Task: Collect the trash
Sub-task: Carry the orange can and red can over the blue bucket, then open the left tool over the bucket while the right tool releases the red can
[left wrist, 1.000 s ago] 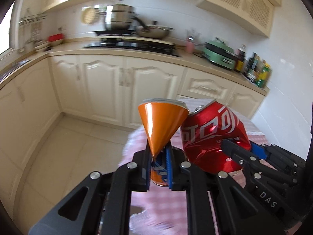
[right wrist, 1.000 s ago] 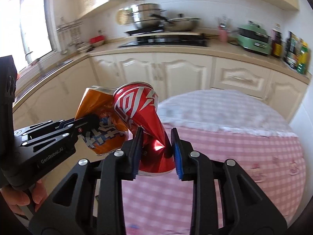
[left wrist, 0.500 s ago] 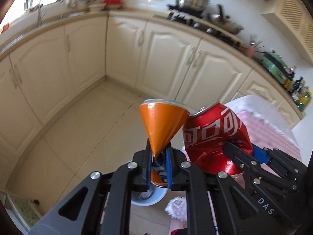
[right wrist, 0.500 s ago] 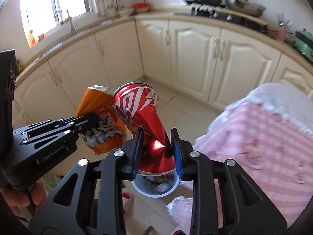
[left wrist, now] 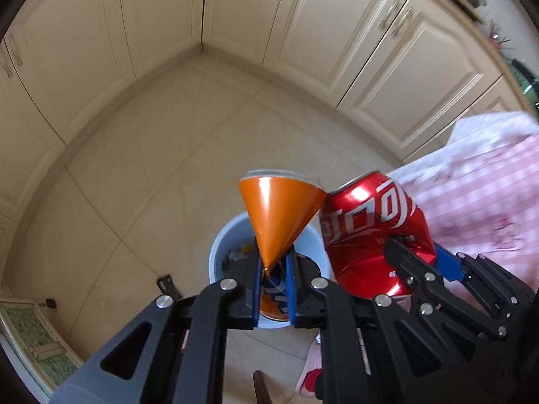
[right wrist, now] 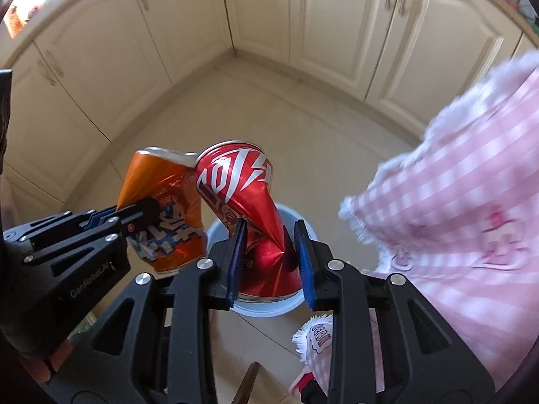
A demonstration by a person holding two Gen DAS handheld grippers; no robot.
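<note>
My left gripper (left wrist: 273, 269) is shut on a crushed orange can (left wrist: 279, 212), pinched at its flattened waist. My right gripper (right wrist: 269, 239) is shut on a crushed red cola can (right wrist: 242, 185). Both cans are held side by side, touching, above a pale blue trash bin (left wrist: 219, 252) on the floor; the bin also shows in the right wrist view (right wrist: 303, 232). The bin holds some trash. The red can (left wrist: 370, 229) and the right gripper's fingers (left wrist: 411, 269) show in the left wrist view; the orange can (right wrist: 161, 202) shows in the right wrist view.
The pink checked tablecloth (right wrist: 471, 202) with a white fringe hangs at the right, close to the bin. Cream cabinets (left wrist: 370, 33) line the corner behind. A tiled floor (left wrist: 134, 168) lies around the bin. A green mat (left wrist: 30, 336) lies at the lower left.
Both grippers have tilted downward and moved off the table with their cans. The view went from the counter to the floor, and the bin is now right under the cans.
</note>
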